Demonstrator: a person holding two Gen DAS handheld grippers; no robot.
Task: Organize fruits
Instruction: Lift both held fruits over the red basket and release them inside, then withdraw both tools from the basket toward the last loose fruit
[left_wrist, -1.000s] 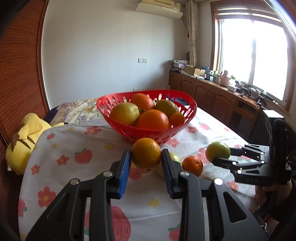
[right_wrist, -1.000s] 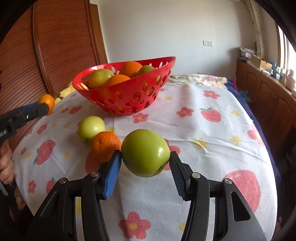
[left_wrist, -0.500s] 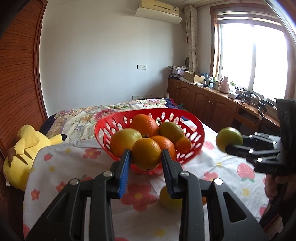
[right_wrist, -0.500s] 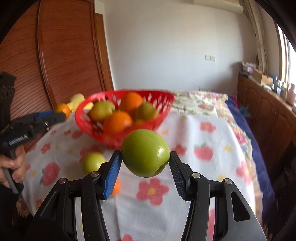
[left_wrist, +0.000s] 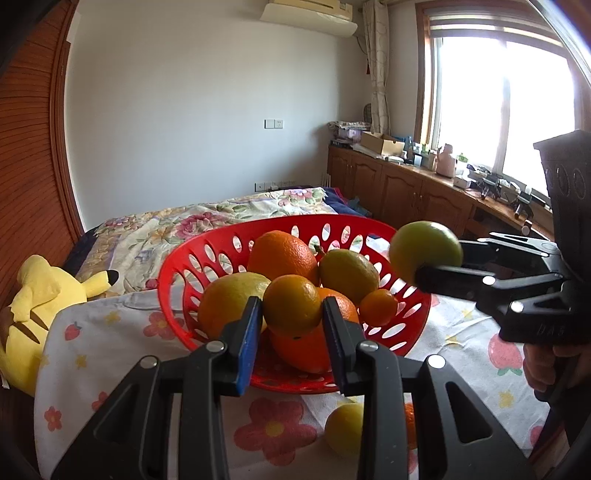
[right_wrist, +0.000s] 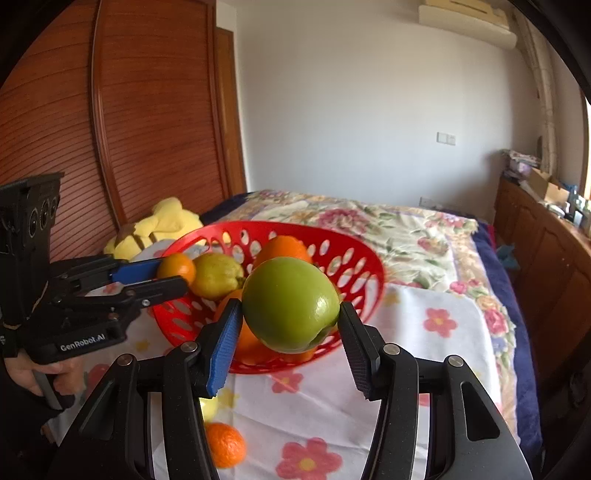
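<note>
A red perforated basket (left_wrist: 192, 258) (right_wrist: 354, 266) holds several oranges and yellow-green fruits on a flowered cloth. My left gripper (left_wrist: 291, 314) is shut on an orange (left_wrist: 291, 304) and holds it above the basket's near rim; it also shows in the right wrist view (right_wrist: 173, 275). My right gripper (right_wrist: 290, 319) is shut on a green apple (right_wrist: 290, 304) held above the basket's near edge; in the left wrist view it (left_wrist: 428, 258) is over the basket's right rim. A yellow-green fruit (left_wrist: 343, 428) and a small orange (right_wrist: 225, 445) lie on the cloth.
A yellow plush toy (left_wrist: 40, 295) lies left of the basket. The flowered tablecloth (right_wrist: 436, 332) meets a floral bedspread (right_wrist: 399, 229) behind. Wooden cabinets (left_wrist: 406, 192) with clutter run along the right under the window. A wooden sliding door (right_wrist: 147, 129) is on the left.
Both grippers have risen and moved forward with their fruits, from beside the basket to above its rim. The loose fruits on the cloth have stayed put.
</note>
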